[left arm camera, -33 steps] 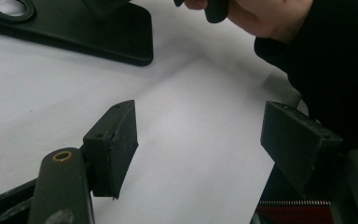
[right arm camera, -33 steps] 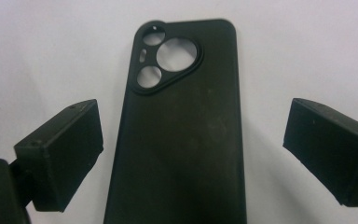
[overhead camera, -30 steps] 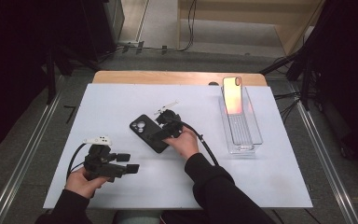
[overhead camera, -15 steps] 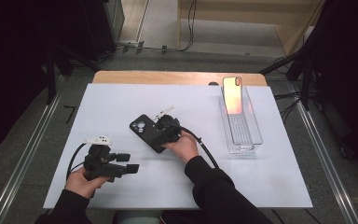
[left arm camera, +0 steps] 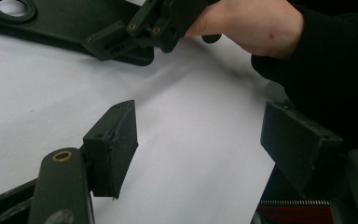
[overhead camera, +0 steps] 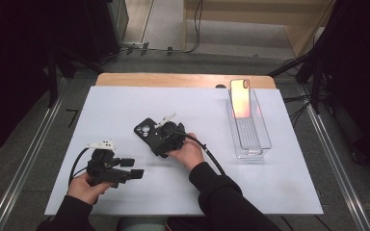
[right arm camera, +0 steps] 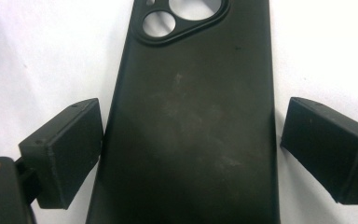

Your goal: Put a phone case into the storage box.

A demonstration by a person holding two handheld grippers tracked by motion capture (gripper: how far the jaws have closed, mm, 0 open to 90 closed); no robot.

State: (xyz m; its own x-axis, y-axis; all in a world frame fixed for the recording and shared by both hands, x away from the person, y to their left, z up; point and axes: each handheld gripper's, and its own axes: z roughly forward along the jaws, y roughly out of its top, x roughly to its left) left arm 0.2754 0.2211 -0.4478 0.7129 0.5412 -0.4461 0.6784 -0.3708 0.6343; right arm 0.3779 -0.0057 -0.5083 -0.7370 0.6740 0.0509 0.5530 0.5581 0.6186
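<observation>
A black phone case (overhead camera: 147, 131) lies flat on the white table cover, camera cut-outs toward the far left. In the right gripper view the black phone case (right arm camera: 191, 116) runs up between the two pads; the left pad touches its edge and the right pad stands a little clear. My right gripper (overhead camera: 160, 139) is open, straddling the case's near end. My left gripper (overhead camera: 134, 168) hovers open over bare cover at the near left, nothing between its pads (left arm camera: 114, 144). In the left gripper view, the right gripper (left arm camera: 154, 25) and the case (left arm camera: 74, 28) show at the top.
A clear plastic bin (overhead camera: 250, 130) stands at the right, with a phone (overhead camera: 241, 97) leaning upright at its far end, screen glowing orange. The white cover (overhead camera: 279, 183) ends short of the wooden table edge (overhead camera: 183, 80) at the back. Cables trail from both grippers.
My right gripper has slid forward along the case, so the pads now flank its sides. The left gripper has stayed put.
</observation>
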